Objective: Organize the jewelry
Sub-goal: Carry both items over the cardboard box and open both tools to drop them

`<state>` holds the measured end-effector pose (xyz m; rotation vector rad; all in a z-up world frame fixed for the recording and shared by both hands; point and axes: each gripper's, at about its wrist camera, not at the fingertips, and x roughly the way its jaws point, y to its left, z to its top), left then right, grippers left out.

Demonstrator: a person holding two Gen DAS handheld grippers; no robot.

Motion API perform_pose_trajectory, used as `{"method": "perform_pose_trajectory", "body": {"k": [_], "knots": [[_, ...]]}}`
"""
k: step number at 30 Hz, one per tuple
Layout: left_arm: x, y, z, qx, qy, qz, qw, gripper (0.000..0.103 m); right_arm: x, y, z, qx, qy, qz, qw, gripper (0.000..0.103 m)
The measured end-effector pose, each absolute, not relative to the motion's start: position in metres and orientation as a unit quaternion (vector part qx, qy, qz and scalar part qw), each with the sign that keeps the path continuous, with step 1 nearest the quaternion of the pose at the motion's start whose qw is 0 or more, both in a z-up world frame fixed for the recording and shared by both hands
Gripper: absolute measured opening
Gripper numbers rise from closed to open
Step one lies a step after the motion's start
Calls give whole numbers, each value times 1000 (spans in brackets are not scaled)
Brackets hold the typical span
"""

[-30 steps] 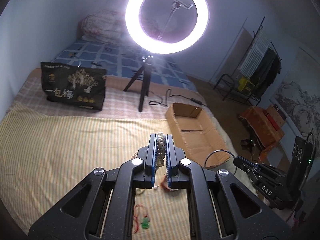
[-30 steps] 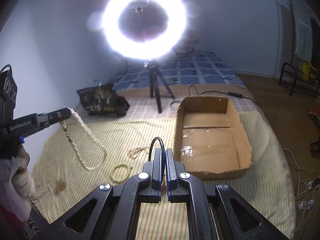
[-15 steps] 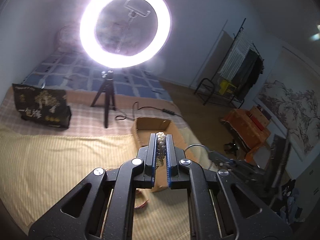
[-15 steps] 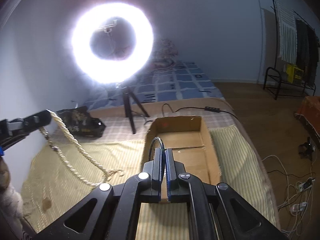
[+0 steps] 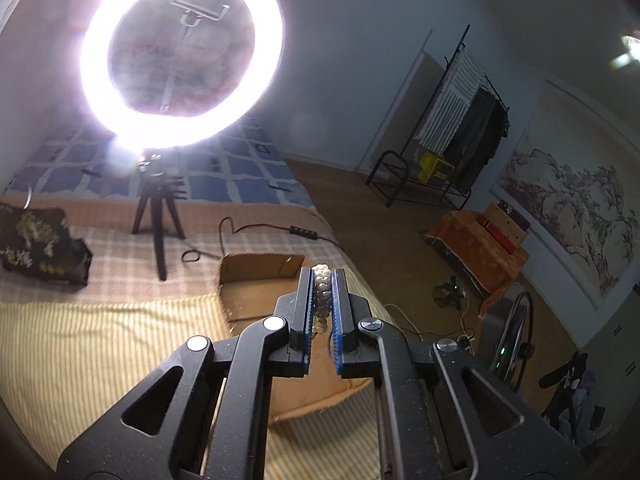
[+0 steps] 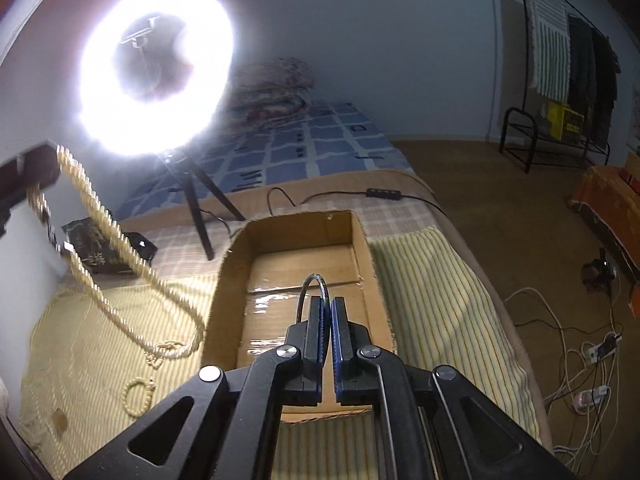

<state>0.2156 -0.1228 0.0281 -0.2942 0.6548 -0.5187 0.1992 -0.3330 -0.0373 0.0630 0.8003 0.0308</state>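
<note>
Two pieces in transit: your left tool [image 5: 321, 280] is clamping a bead necklace [image 5: 321, 276], your right tool [image 6: 328, 308] a bangle [image 6: 315, 280] over the empty box [image 6: 368, 256]. One bracelet [image 6: 138, 396] is lying on the bed [image 6: 432, 300].

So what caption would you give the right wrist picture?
Right gripper clamps a thin bangle above the cardboard box, while a bead necklace dangles at left.
</note>
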Motion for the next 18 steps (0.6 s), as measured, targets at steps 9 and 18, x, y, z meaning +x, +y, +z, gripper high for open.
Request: {"method": "perform_pose_trajectory", "body": {"k": [9, 18], "knots": [[250, -149, -5, -139, 352, -249, 891, 6, 207, -339, -50, 32, 407, 13, 913, 1], [268, -164, -45, -105, 419, -219, 875, 63, 207, -347, -53, 30, 408, 11, 912, 56]]}}
